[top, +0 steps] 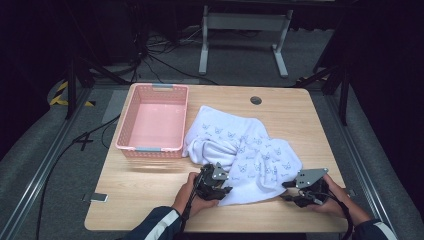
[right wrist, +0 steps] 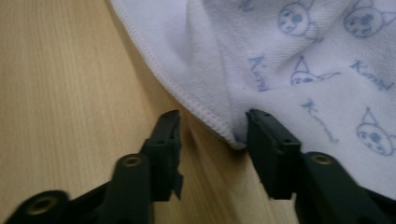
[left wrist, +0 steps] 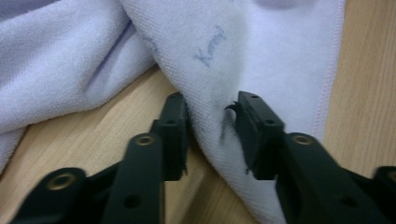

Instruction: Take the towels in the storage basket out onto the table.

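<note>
On the table, the basket sits at the far left, the crumpled towel just right of it, with the left gripper and right gripper at the towel's near corners

Dark navy sleeves with white stripes at the near edge. Black two-jaw left gripper and right gripper, each topped by a grey three-cornered plate, brass-coloured screws along the jaws, black cable trailing.

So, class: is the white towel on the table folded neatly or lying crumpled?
Crumpled. The white towel lies in a loose heap of uneven folds on the table beside the pink basket, with no flat squared edges.
</note>
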The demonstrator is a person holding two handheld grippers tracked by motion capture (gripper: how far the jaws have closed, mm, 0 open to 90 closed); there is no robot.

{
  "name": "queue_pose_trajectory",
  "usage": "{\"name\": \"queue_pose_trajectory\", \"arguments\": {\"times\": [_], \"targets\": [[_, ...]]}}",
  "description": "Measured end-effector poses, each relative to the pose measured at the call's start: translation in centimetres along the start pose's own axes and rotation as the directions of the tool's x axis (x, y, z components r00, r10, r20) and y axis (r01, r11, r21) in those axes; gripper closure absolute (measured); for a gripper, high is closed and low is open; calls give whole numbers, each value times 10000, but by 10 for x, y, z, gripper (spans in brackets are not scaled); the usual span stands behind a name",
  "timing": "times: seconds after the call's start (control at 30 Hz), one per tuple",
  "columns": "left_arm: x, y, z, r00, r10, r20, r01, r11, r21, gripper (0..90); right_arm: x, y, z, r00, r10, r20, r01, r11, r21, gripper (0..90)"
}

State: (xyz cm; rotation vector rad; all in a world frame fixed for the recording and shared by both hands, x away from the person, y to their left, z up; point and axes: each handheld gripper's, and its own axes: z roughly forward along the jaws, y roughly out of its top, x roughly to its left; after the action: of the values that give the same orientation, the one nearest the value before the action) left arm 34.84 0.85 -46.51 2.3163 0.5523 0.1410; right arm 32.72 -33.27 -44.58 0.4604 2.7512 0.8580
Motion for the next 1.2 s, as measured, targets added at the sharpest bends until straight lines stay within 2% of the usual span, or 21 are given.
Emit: {"name": "queue_pose_trajectory", "arguments": {"times": [0.03, 0.07, 0.13, 0.2, 0.27, 0.3, 0.37, 0.43, 0.47, 0.53, 0.6, 0.7, 0.73, 0.8, 0.83, 0.9, 0.93, 1.03, 1.07, 1.13, 1.2], "targets": [[2, -1, -2, 10000, -11, 74, 11, 10000, 85, 804, -1, 2, 1, 9994, -70, 339, 75, 9999, -154, 780], [2, -1, -2, 10000, -11, 74, 11, 10000, 85, 820, -1, 2, 1, 9994, -70, 339, 75, 9999, -154, 780], [4, 0, -8, 9999, 83, 60, -83, 10000, -19, 827, -1, 4, 0, 9991, -213, 362, 225, 9991, -348, 878], [7, 2, -28, 10000, 21, -90, -25, 9989, -459, 828, -3, 10, -11, 9995, -162, 270, 188, 9950, -977, 882], [10, 6, -56, 9987, -161, -494, 104, 9935, -1131, 828, -6, 20, -26, 9994, 254, 217, -206, 9803, -1965, 885], [12, 7, -71, 9974, -189, -689, 94, 9907, -1356, 828, -9, 27, -35, 9985, 364, 413, -252, 9690, -2458, 885], [16, 8, -92, 9947, -200, -1010, 34, 9867, -1623, 830, -14, 46, -45, 9978, 391, 526, -218, 9548, -2964, 885], [20, 7, -109, 9889, -282, -1461, 46, 9872, -1596, 832, -18, 68, -45, 9966, 168, 805, 91, 9506, -3103, 885], [20, 7, -109, 9889, -282, -1461, 46, 9872, -1596, 832, -20, 80, -42, 9969, 42, 781, 205, 9498, -3122, 885], [28, 0, -128, 9834, -572, -1722, 267, 9843, -1747, 832, -22, 105, -34, 9972, -259, 704, 462, 9514, -3046, 885], [31, -9, -139, 9826, -754, -1697, 442, 9825, -1808, 832, -22, 122, -26, 9974, -510, 507, 638, 9526, -2976, 885], [31, -26, -144, 9851, -1030, -1380, 818, 9851, -1510, 831, -19, 136, -16, 9981, -571, 212, 608, 9539, -2938, 871], [30, -34, -143, 9866, -1063, -1240, 904, 9878, -1270, 831, -17, 136, -12, 9985, -534, 65, 530, 9535, -2966, 849], [25, -45, -139, 9852, -1148, -1270, 1033, 9902, -941, 830, -14, 129, -1, 9991, -387, -164, 323, 9566, -2897, 710], [24, -50, -137, 9878, -1093, -1107, 1007, 9917, -803, 831, -14, 124, 4, 9993, -249, -273, 161, 9587, -2841, 697], [19, -60, -132, 9883, -1190, -950, 1134, 9916, -617, 831, -13, 113, 9, 9981, -101, -608, -72, 9608, -2771, 613], [16, -64, -129, 9883, -1307, -780, 1264, 9903, -581, 831, -12, 104, 10, 9978, -20, -664, -149, 9672, -2534, 565], [12, -72, -123, 9874, -1416, -707, 1391, 9895, -387, 829, -12, 90, 9, 9976, 205, -660, -354, 9718, -2330, 576], [12, -77, -118, 9868, -1511, -587, 1493, 9882, -334, 829, -11, 80, 9, 9958, 486, -778, -656, 9700, -2340, 604], [14, -79, -115, 9836, -1728, -511, 1707, 9844, -431, 809, -4, 65, 18, 9945, 298, -1002, -466, 9844, -1695, 561], [17, -79, -111, 9833, -1776, -403, 1755, 9831, -522, 787, -2, 61, 28, 9916, 362, -1242, -553, 9864, -1546, 532]]}}
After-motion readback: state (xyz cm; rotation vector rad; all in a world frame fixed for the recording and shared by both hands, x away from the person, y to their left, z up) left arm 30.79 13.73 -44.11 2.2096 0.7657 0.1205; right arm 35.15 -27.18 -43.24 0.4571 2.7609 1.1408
